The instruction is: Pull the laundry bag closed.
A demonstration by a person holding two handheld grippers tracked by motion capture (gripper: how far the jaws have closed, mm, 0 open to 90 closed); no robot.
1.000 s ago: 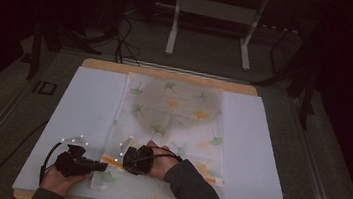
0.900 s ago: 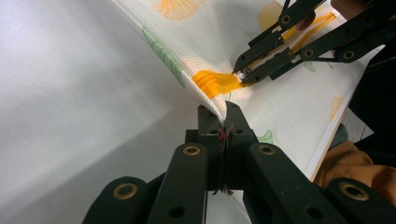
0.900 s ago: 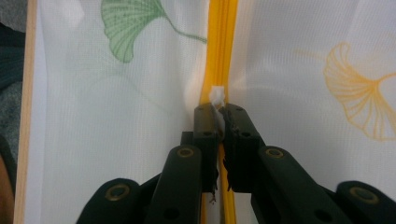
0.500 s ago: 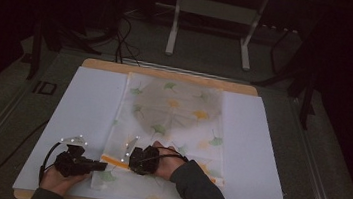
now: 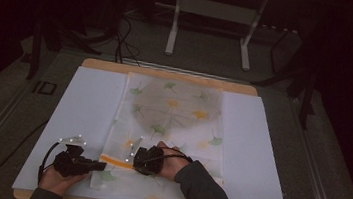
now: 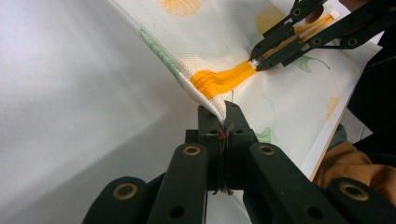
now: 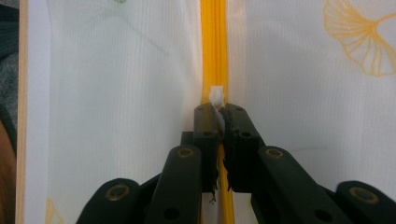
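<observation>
Orange zipper [image 7: 215, 56] pinched, mesh bag [image 5: 173, 114].

White leaf-print bag [image 5: 171, 129], orange zipper [image 5: 116, 161]

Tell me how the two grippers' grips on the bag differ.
The left gripper pinches the bag at its fabric edge, at the end of the orange zipper; the right gripper pinches the white zipper pull farther along. Both are shut.
</observation>
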